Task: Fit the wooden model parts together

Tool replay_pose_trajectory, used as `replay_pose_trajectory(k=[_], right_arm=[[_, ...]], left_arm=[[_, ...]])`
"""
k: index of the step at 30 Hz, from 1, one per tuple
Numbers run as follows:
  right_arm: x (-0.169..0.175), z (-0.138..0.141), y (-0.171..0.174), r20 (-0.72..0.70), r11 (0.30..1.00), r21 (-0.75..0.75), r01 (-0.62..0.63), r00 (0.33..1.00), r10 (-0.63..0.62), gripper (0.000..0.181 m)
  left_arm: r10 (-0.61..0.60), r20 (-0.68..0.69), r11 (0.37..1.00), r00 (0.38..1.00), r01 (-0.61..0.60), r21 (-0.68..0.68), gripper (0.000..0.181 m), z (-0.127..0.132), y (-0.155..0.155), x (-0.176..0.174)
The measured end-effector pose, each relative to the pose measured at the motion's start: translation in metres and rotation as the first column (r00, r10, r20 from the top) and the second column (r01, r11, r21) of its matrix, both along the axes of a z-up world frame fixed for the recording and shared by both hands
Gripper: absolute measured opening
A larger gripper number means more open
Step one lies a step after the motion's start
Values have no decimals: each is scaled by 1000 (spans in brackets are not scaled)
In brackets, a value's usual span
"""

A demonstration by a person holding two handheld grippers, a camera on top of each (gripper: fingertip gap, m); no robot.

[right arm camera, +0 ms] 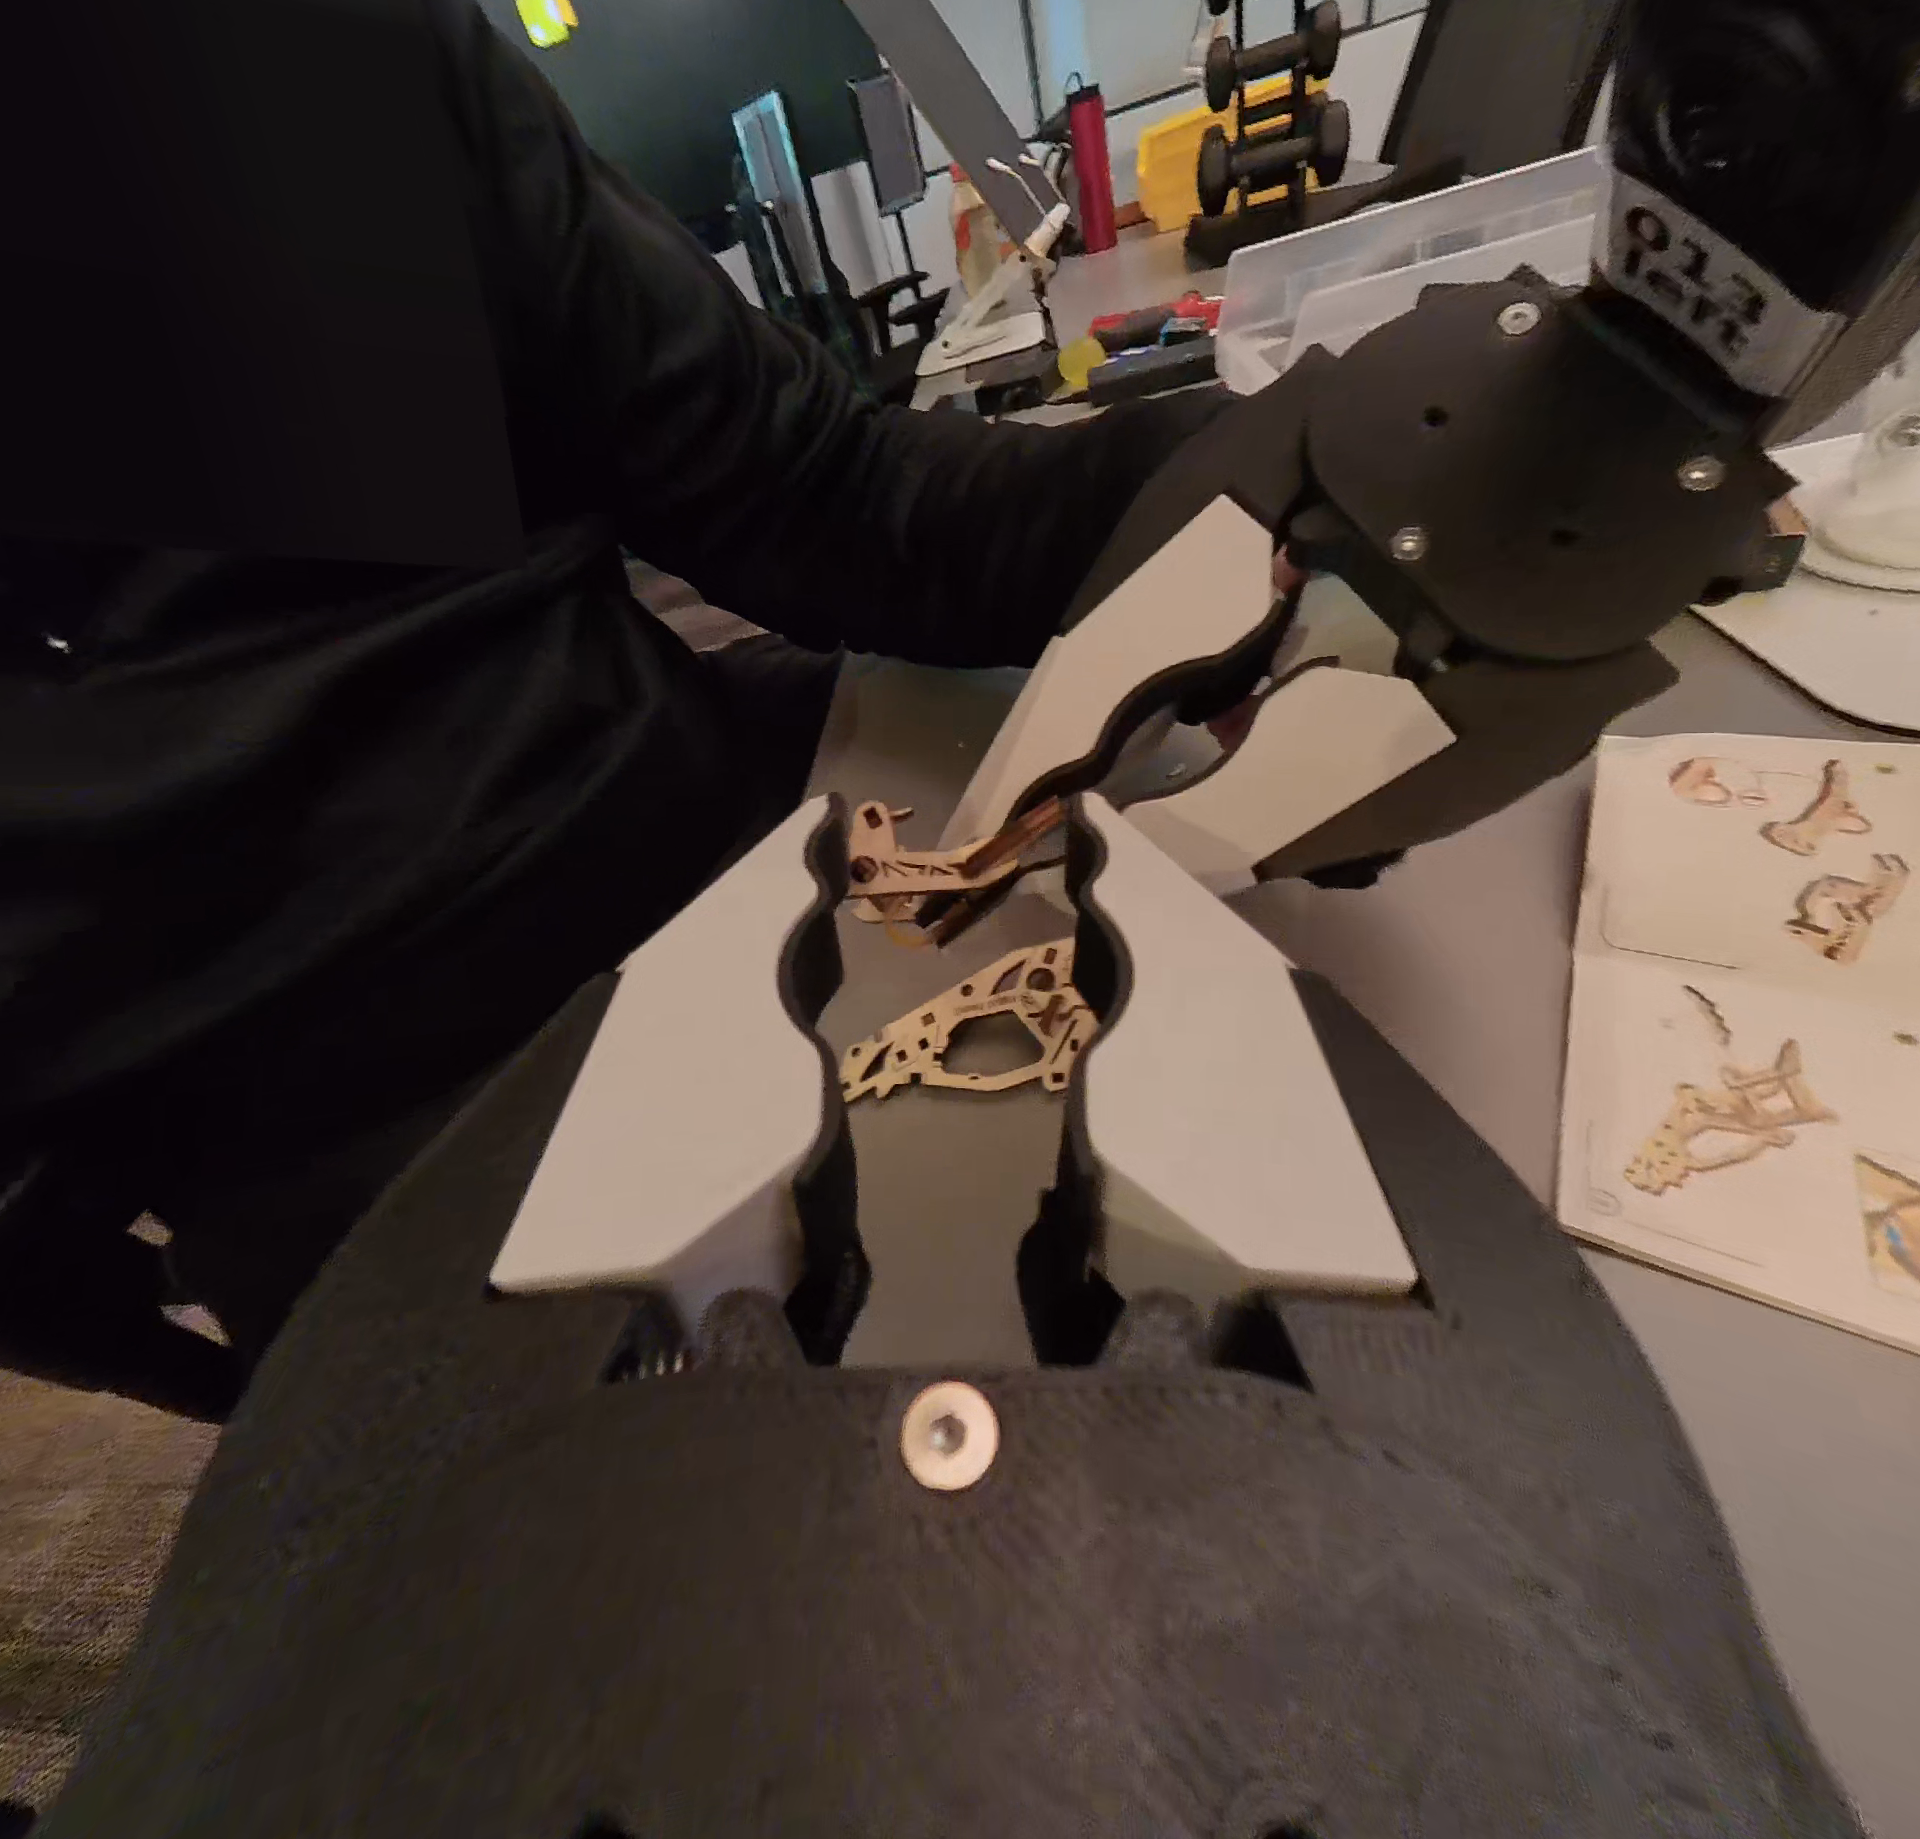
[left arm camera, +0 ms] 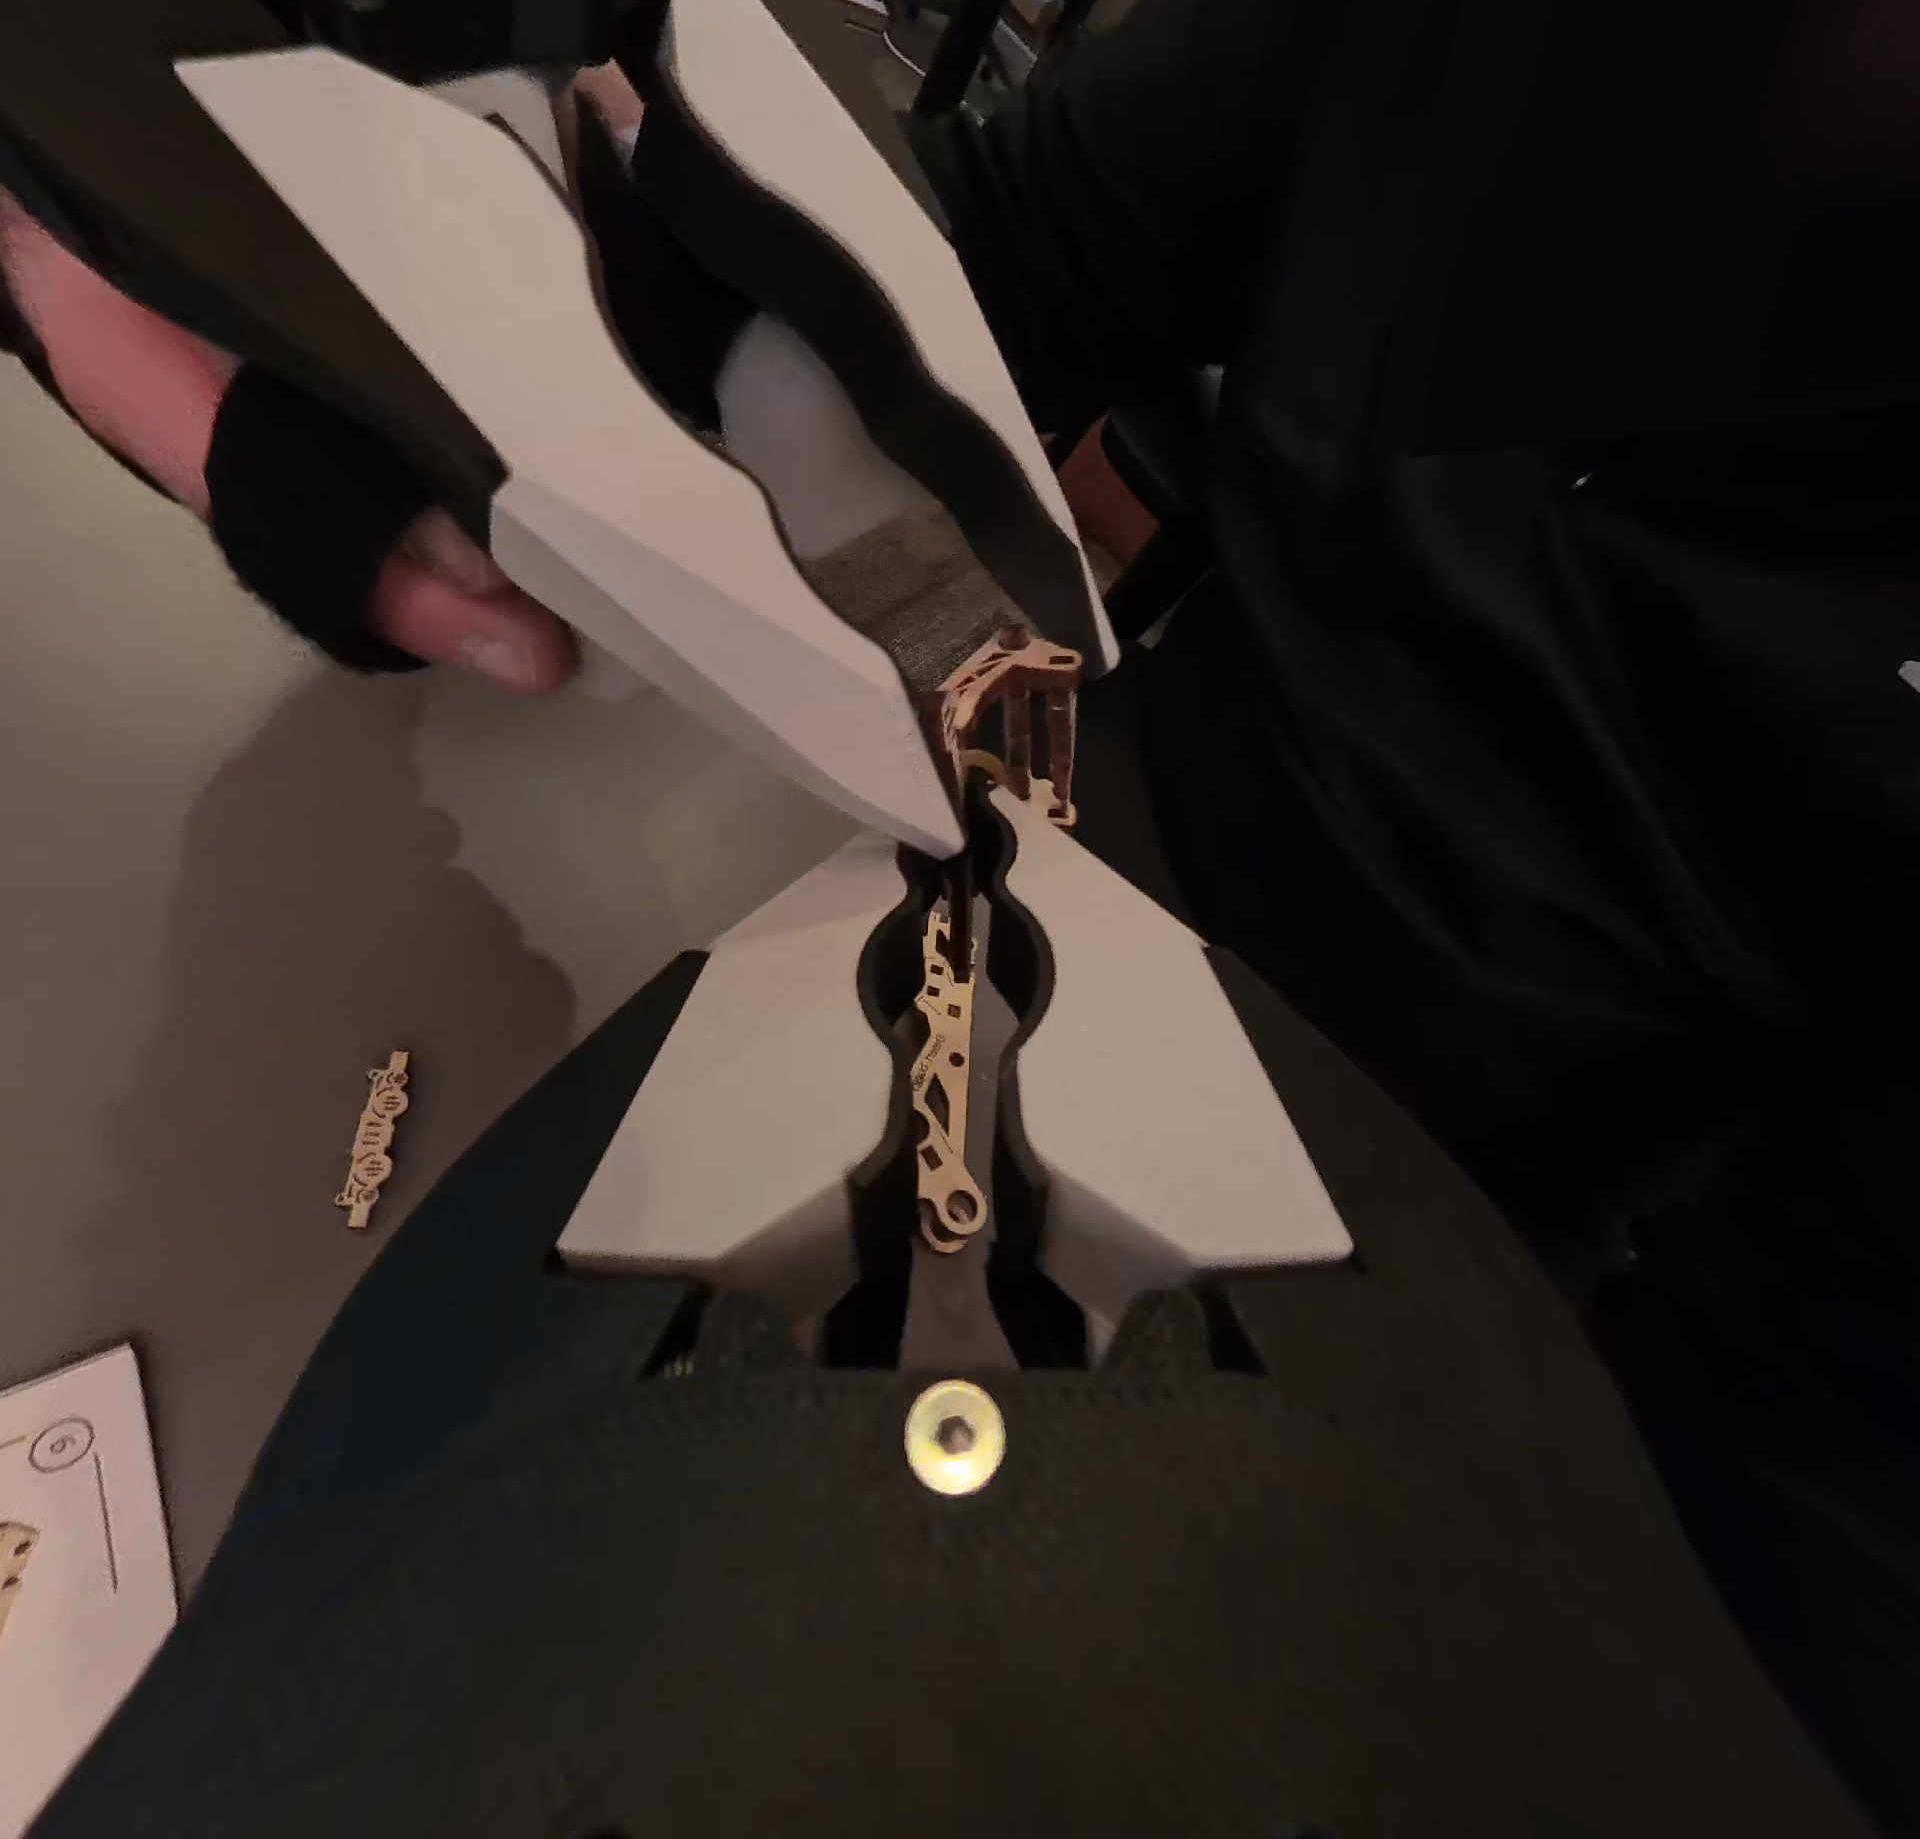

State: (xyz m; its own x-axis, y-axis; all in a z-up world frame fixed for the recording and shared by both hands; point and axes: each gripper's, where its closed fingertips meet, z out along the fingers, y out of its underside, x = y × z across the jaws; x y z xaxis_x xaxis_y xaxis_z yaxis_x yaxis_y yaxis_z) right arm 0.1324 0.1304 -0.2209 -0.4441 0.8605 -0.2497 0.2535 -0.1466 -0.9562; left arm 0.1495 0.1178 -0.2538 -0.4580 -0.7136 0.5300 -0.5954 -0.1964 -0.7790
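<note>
Instruction sheet (left arm camera: 73, 1540): cut off by left edge, near corner.
Wooden assembly (left arm camera: 1013, 724): partly hidden behind right gripper (left arm camera: 1023, 750) fingertip.
Flat frame piece (right arm camera: 977, 1046): right end hidden behind finger.

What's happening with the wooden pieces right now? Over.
Left gripper jaws shut on wooden sub-assembly. Right gripper jaws open, empty, tips beside it. Flat wooden frame loose on table below. Nothing in the way.

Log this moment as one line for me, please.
left gripper: shut on wooden sub-assembly | right gripper: open beside it | flat wooden frame: on table
</note>
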Motion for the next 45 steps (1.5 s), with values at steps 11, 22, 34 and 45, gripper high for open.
replay_pose_trajectory(k=[11, 22, 34, 45], right_arm=[[4, -3, 22, -24, 990, -82, 110, 993, -113, 36], [3, -31, 36, 96, 977, -72, 202, 976, -195, 36], [-20, -79, 22, 310, 975, 139, 173, 927, -209, 36], [-26, -83, 18, 343, 972, 198, 127, 920, -190, 36]], left_arm=[[251, 2, 968, 968, -251, 3, 43, -3, 38, -5], [599, -108, 798, 793, -581, 163, 60, -32, 30, -49], [696, -191, 704, 692, -605, 373, 38, -85, -1, -60], [660, -168, 736, 732, -585, 341, 27, -84, -4, -55]])
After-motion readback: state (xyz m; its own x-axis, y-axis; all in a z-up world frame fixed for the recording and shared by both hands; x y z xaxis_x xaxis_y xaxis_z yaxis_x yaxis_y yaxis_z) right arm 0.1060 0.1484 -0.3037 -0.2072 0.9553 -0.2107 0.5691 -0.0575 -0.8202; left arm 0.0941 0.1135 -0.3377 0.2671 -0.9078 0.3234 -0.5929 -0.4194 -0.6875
